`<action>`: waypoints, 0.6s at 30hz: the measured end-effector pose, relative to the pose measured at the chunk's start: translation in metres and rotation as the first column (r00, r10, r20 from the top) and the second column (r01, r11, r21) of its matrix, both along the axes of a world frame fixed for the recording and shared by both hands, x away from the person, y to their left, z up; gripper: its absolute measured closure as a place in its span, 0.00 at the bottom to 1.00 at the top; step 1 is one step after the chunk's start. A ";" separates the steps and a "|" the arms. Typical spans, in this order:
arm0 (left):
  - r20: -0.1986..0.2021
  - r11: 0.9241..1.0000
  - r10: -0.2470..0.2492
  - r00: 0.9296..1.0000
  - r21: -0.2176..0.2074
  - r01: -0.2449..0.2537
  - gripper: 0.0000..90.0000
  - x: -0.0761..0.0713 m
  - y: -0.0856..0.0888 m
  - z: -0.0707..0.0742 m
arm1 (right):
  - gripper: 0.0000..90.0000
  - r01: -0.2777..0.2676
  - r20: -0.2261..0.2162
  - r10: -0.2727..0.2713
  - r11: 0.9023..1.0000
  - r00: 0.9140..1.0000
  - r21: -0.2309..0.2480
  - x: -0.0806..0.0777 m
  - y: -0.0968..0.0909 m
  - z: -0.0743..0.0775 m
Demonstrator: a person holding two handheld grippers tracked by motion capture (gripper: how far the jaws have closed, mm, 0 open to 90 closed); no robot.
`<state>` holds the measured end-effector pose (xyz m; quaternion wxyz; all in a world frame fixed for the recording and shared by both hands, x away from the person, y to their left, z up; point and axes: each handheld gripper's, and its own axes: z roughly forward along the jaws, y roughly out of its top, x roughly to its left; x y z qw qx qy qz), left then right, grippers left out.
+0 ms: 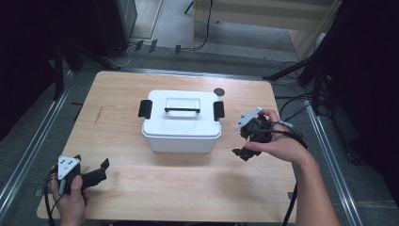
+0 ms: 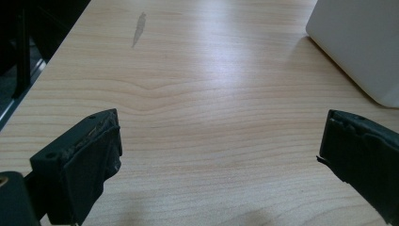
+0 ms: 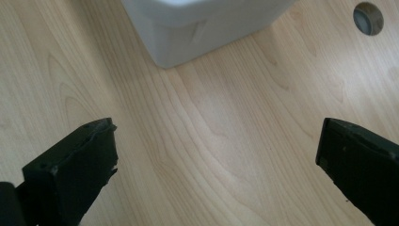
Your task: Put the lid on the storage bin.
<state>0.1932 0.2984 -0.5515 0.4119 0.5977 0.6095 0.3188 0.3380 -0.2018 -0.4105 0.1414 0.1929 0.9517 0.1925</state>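
One white box [image 1: 181,123] is sitting at the middle of the table [image 1: 141,188], lid on, its long axis running left to right across the high view. Two black latches are clamping the short ends, left latch [image 1: 145,108] and right latch [image 1: 219,110], and a handle [image 1: 182,109] is lying along the lid on that same axis. The right gripper [image 1: 249,136] is hovering just beside the box's right end, jaws spread wide and gripping nothing; in the right gripper view a box corner [image 3: 207,28] is sitting ahead between them. The left gripper [image 1: 94,174] is waiting well apart at the near left corner, jaws likewise gaping and empty, box edge [image 2: 357,47] off to its far right. So the right hand is nearer, and I'm judging the right latch the likely first target.
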 end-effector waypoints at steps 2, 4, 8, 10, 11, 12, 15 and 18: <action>0.000 1.000 0.001 1.000 -0.002 -0.001 0.00 0.000 0.000 0.000 | 0.00 0.022 0.012 -0.022 1.000 1.000 0.017 -0.003 -0.006 -0.006; 0.001 1.000 0.002 1.000 -0.002 -0.002 0.00 0.000 0.000 0.000 | 0.00 0.045 0.016 -0.046 0.998 0.999 0.038 -0.005 -0.013 -0.013; 0.000 1.000 0.003 1.000 -0.003 -0.003 0.00 0.000 0.000 0.000 | 0.00 0.087 0.034 -0.090 0.993 0.995 0.082 -0.013 -0.029 -0.028; 0.001 1.000 0.004 1.000 -0.007 -0.003 0.00 0.000 0.000 0.000 | 0.00 0.105 0.043 -0.110 0.989 0.993 0.100 -0.016 -0.036 -0.035; 0.001 1.000 0.004 1.000 -0.007 -0.004 0.00 0.000 0.000 0.000 | 0.00 0.125 0.051 -0.131 0.986 0.990 0.109 -0.019 -0.039 -0.038; 0.001 1.000 0.004 1.000 -0.007 -0.004 0.00 0.000 0.000 0.000 | 0.00 0.131 0.056 -0.138 0.984 0.989 0.117 -0.020 -0.043 -0.041; 0.001 1.000 0.004 1.000 -0.005 -0.004 0.00 0.000 0.000 0.000 | 0.00 0.157 0.075 -0.171 0.974 0.982 0.163 -0.027 -0.053 -0.048; 0.001 1.000 0.006 1.000 -0.003 -0.006 0.00 0.000 0.000 0.000 | 0.00 0.190 0.097 -0.212 0.962 0.972 0.196 -0.035 -0.064 -0.057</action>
